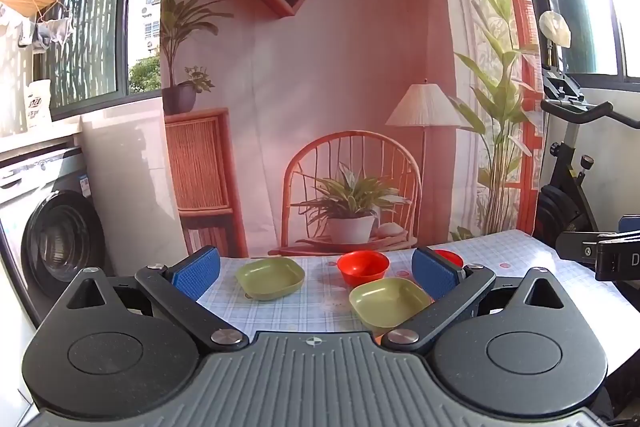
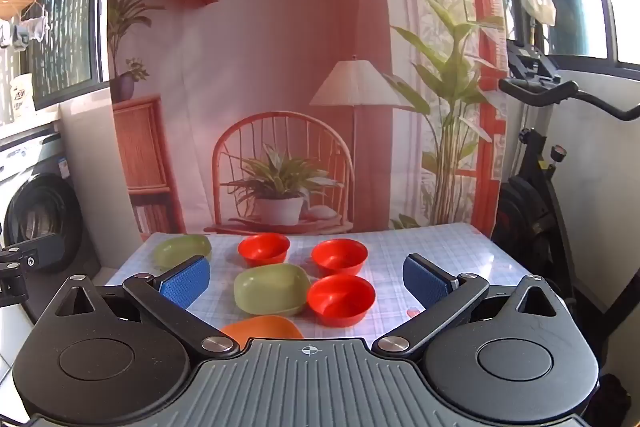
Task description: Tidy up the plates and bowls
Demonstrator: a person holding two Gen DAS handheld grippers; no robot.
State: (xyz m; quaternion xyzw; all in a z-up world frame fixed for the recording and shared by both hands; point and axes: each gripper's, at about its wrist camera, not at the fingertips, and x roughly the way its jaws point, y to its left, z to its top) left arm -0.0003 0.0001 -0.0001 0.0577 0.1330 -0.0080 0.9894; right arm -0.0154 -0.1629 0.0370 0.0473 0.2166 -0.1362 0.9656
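On the checked tablecloth [image 2: 440, 251] stand three red bowls: far left [image 2: 263, 249], far right [image 2: 339, 256] and near [image 2: 341, 299]. A green square plate [image 2: 271, 288] lies beside the near bowl, another green plate [image 2: 182, 250] sits at the far left, and an orange plate [image 2: 262, 331] shows at the near edge. My right gripper [image 2: 306, 277] is open and empty above the near dishes. In the left wrist view I see two green plates [image 1: 270, 278] [image 1: 387, 303] and a red bowl [image 1: 362, 267]; a second red bowl [image 1: 450, 258] is half hidden. My left gripper [image 1: 316, 273] is open and empty.
A printed room backdrop [image 1: 320, 107] hangs right behind the table. A washing machine [image 1: 52, 227] stands to the left, an exercise bike [image 2: 552, 155] to the right. The right gripper's body [image 1: 608, 251] shows at the right edge of the left wrist view.
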